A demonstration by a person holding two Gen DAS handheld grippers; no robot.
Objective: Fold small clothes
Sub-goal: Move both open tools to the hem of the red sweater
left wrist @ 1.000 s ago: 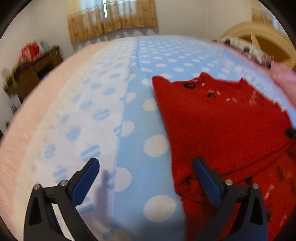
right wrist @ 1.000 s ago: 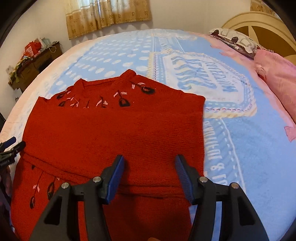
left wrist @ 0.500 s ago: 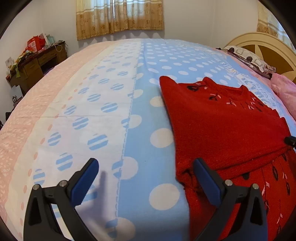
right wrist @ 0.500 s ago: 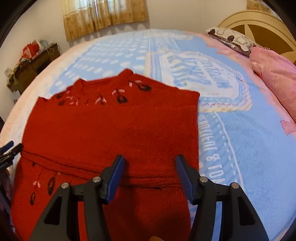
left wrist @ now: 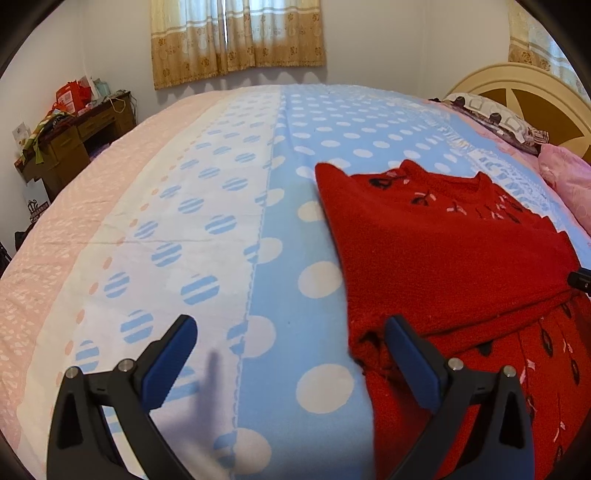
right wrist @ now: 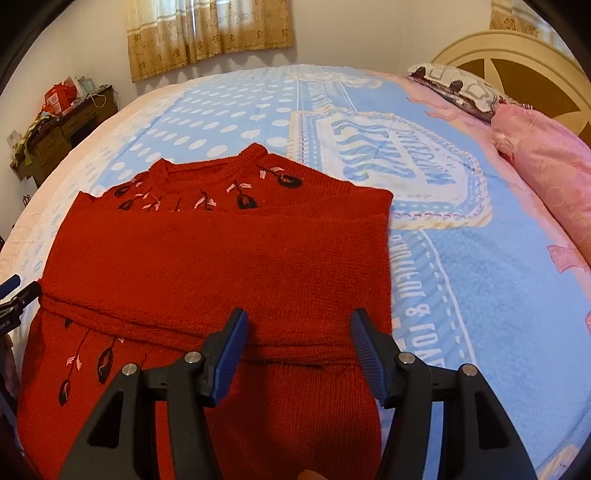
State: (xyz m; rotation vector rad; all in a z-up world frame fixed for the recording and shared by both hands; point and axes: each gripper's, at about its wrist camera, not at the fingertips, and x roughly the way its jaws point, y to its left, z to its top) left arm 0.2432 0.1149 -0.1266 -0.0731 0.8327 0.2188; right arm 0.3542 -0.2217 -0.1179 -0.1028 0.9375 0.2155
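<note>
Right wrist view takes in most of the bed [right wrist: 480, 295], covered by a blue blanket [right wrist: 229, 122] with white dots and a lettered panel. On it lies the red sweater [right wrist: 221, 266], spread flat near the bed's near edge, neck pointing away toward the curtain [right wrist: 207, 33]. Both sleeves appear folded across the chest, forming a plain red band that hides most of the embroidery; only the flowers at the collar and a few at the lower left hem show. Judging from this, the sleeve folds are done, and what remains is folding the body in half, hem to collar, then setting it aside.

A pink pillow [right wrist: 546, 162] and a patterned one [right wrist: 454, 85] sit by the headboard [right wrist: 517, 55], well apart from the sweater. A desk [left wrist: 70, 136] stands by the wall, crowded with boxes and bags; what they hold is too small to tell.

Over the lower sleeve edge hovers the right gripper [right wrist: 299, 350], fingers apart, nothing between them, pads not pressing the knit. At the sweater's left side hangs the left gripper [left wrist: 291, 358], wide apart, one finger over the sweater's edge, the other over the blanket, gripping nothing.
</note>
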